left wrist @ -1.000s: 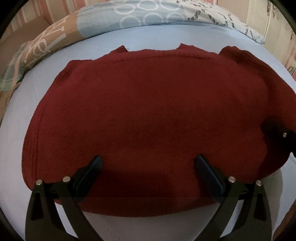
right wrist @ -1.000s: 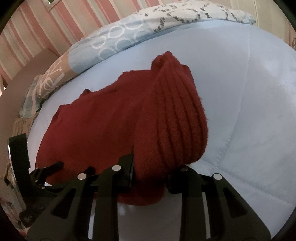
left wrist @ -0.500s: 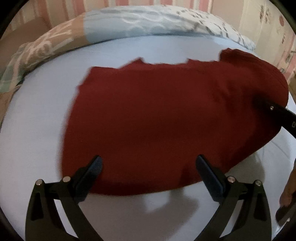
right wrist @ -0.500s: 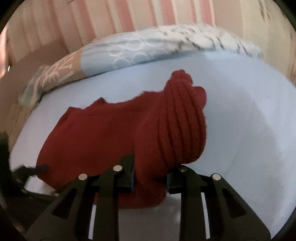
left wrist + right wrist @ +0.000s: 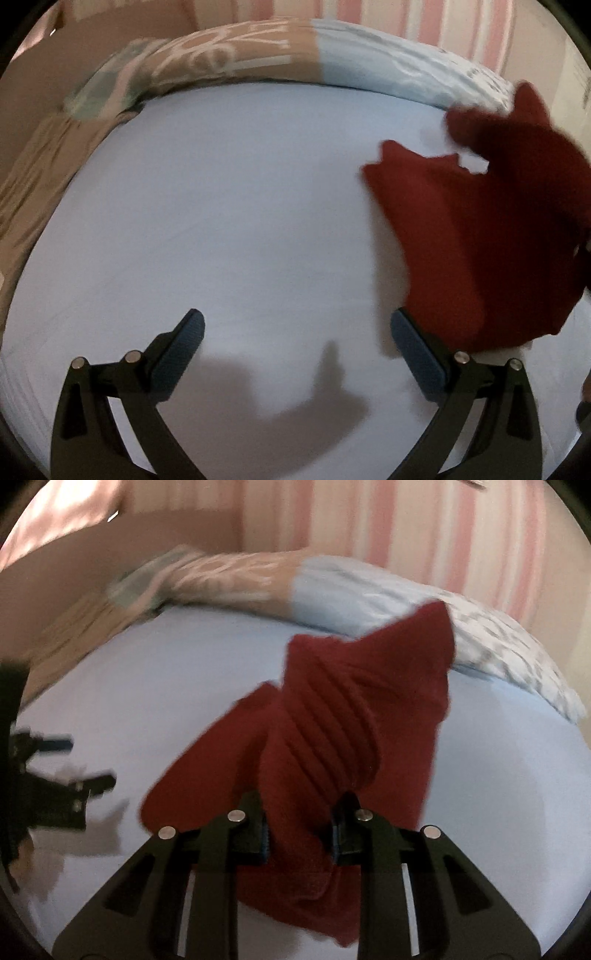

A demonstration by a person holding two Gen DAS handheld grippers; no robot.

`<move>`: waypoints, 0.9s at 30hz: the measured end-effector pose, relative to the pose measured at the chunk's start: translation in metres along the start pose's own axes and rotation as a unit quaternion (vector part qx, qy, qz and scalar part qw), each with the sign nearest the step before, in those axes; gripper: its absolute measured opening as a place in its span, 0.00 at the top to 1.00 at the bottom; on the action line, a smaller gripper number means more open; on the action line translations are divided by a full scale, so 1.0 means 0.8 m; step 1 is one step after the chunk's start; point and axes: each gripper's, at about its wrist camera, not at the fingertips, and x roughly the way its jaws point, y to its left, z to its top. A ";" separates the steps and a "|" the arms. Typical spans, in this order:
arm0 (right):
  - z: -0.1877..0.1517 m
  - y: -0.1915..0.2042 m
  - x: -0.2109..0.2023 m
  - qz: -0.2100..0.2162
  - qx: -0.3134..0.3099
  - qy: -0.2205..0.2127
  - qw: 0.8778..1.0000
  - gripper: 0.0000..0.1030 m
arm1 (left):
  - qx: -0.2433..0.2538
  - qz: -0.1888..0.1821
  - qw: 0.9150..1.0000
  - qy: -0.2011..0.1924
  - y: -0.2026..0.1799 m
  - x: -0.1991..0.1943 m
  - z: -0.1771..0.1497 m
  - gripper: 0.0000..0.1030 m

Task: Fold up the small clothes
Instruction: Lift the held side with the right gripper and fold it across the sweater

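Note:
A dark red knitted garment hangs bunched from my right gripper, which is shut on its ribbed edge and holds it lifted off the light blue bed sheet. In the left wrist view the garment hangs at the right, blurred by motion. My left gripper is open and empty above the bare sheet, to the left of the garment. It also shows at the left edge of the right wrist view.
A patterned blue and tan duvet is bunched along the far side of the bed. A pink striped wall stands behind it. A brown headboard is at the far left.
My right gripper has lifted the garment off the sheet and carried it to the right. My left gripper, which hovered open over the flat garment, now sits over bare sheet.

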 end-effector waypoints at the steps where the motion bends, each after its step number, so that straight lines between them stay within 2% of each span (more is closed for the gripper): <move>1: -0.003 0.014 0.013 0.008 -0.011 0.018 1.000 0.78 | -0.006 0.000 1.000 0.001 0.008 0.001 0.000 0.02; 4: -0.017 0.047 0.046 0.028 -0.025 0.066 0.997 0.78 | -0.018 -0.003 1.000 0.007 0.024 0.002 -0.003 0.02; 9: -0.025 0.050 0.056 0.030 0.014 0.080 0.996 0.77 | -0.009 -0.013 1.000 0.006 0.028 -0.002 -0.003 0.02; 12: -0.019 0.037 0.045 0.045 0.050 0.080 0.995 0.66 | -0.004 -0.015 1.000 0.002 0.028 -0.003 0.004 0.02; 13: -0.020 0.034 0.036 0.059 0.064 0.079 0.993 0.53 | -0.002 -0.019 1.000 0.001 0.026 -0.006 0.005 0.02; 14: -0.019 0.030 0.026 0.078 0.080 0.074 0.991 0.45 | -0.001 -0.022 1.000 -0.001 0.024 -0.010 0.007 0.02; 20: -0.023 -0.001 -0.039 0.117 0.132 0.048 0.983 0.33 | 0.020 -0.026 0.999 -0.014 0.001 -0.028 0.016 0.02; 23: -0.027 -0.028 -0.063 0.094 0.148 0.034 0.984 0.26 | 0.031 -0.029 0.999 -0.012 -0.013 -0.032 0.014 0.02; 27: -0.036 -0.075 -0.073 0.036 0.177 0.014 0.983 0.23 | 0.039 -0.039 0.998 -0.011 -0.033 -0.037 0.012 0.02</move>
